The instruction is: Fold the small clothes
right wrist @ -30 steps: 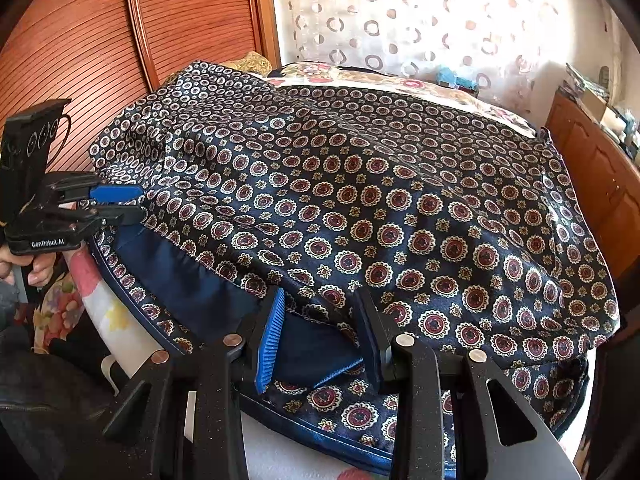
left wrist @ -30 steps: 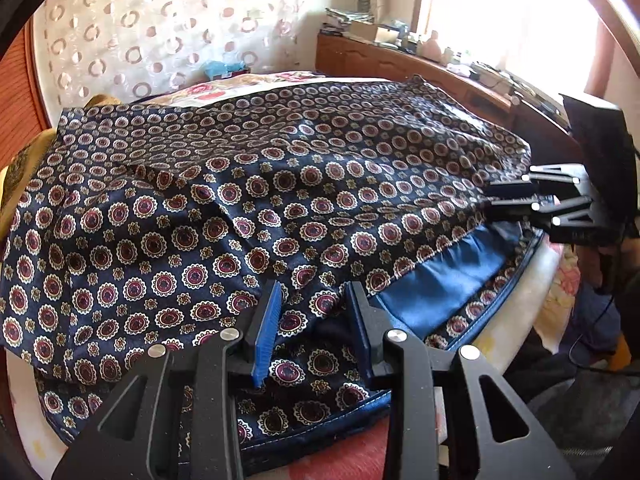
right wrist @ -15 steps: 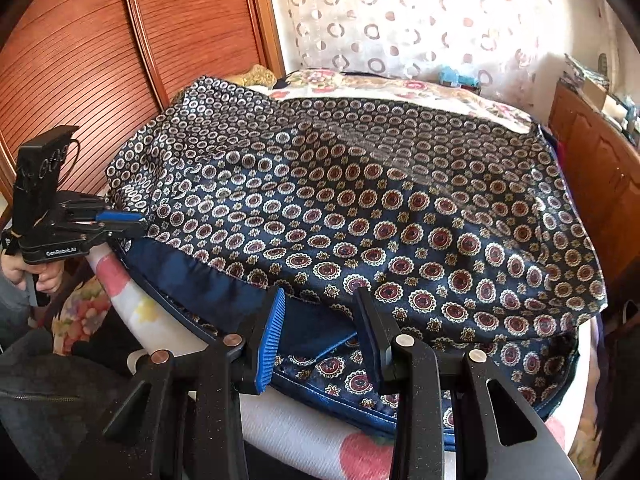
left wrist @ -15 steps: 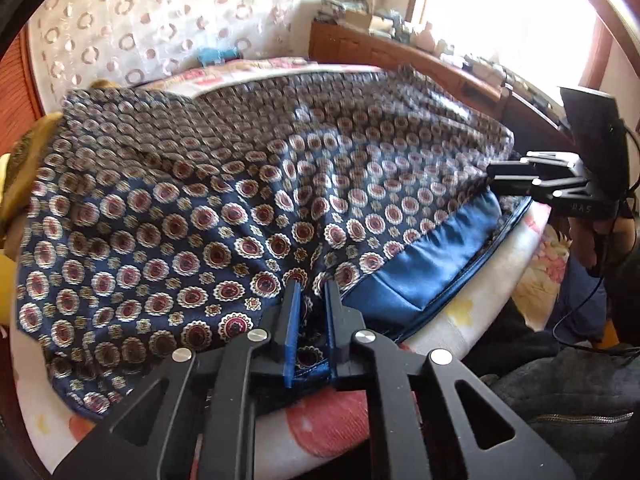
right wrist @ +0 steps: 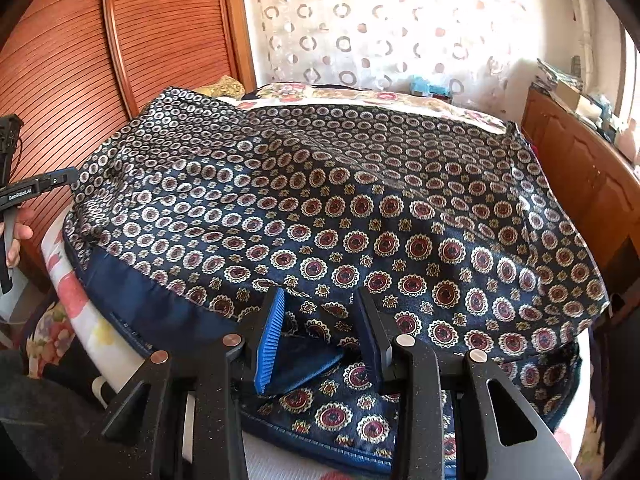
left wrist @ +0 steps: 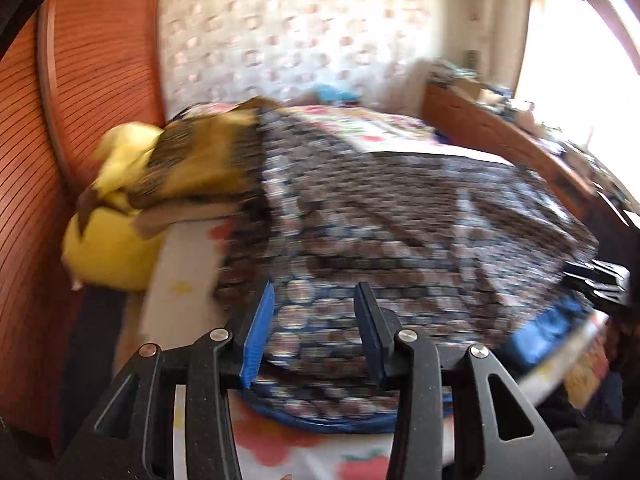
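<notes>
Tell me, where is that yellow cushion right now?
In the left wrist view the yellow cushion sits at the left, against the slatted wooden door, just beyond the left edge of the patterned garment spread on the bed.

1. The left wrist view looks forward and down along the left gripper [left wrist: 314,336] from the bed's [left wrist: 188,264] near edge, close above the patterned cloth [left wrist: 400,232]; it faces the wall and is motion-blurred.
2. The right wrist view looks forward and down along the right gripper [right wrist: 320,336] from the same edge, close over the cloth [right wrist: 360,208].
3. Both views share the cloth, the wardrobe [right wrist: 120,60], the curtain [right wrist: 380,20], and each other's gripper at the frame's side.
</notes>
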Demonstrator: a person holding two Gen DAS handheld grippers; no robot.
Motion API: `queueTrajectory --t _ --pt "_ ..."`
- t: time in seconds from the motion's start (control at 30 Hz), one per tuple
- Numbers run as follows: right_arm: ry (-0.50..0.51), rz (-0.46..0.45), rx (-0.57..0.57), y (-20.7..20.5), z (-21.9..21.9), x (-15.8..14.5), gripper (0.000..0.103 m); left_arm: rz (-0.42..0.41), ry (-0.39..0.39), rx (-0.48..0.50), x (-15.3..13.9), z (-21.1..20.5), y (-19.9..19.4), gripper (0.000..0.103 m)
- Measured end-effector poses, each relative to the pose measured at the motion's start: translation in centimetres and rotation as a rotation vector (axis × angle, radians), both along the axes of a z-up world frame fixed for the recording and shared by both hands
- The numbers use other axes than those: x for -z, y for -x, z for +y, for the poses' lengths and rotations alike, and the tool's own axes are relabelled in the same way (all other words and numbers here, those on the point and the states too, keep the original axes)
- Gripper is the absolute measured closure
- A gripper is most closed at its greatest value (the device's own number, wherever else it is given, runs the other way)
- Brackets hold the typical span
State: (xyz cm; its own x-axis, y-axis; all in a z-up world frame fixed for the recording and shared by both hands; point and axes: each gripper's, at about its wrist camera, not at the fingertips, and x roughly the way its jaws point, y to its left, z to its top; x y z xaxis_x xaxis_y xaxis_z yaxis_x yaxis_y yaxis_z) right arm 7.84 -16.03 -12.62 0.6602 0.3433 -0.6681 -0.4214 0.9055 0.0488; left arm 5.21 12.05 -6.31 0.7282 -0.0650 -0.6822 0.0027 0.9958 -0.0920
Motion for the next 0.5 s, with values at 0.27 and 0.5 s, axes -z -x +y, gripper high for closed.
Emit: queueTrajectory --t 0.27,0.5 --pt "0.024 -0.086 0.027 0.9 1.3 1.3 0.054 0.059 -0.015 -0.071 2.7 1.4 -1.1 0.061" --pt "0.028 -0.118 0.026 1.4 1.7 1.9 0.049 0.085 -0.03 -0.099 3.8 2.1 -1.2 0.061"
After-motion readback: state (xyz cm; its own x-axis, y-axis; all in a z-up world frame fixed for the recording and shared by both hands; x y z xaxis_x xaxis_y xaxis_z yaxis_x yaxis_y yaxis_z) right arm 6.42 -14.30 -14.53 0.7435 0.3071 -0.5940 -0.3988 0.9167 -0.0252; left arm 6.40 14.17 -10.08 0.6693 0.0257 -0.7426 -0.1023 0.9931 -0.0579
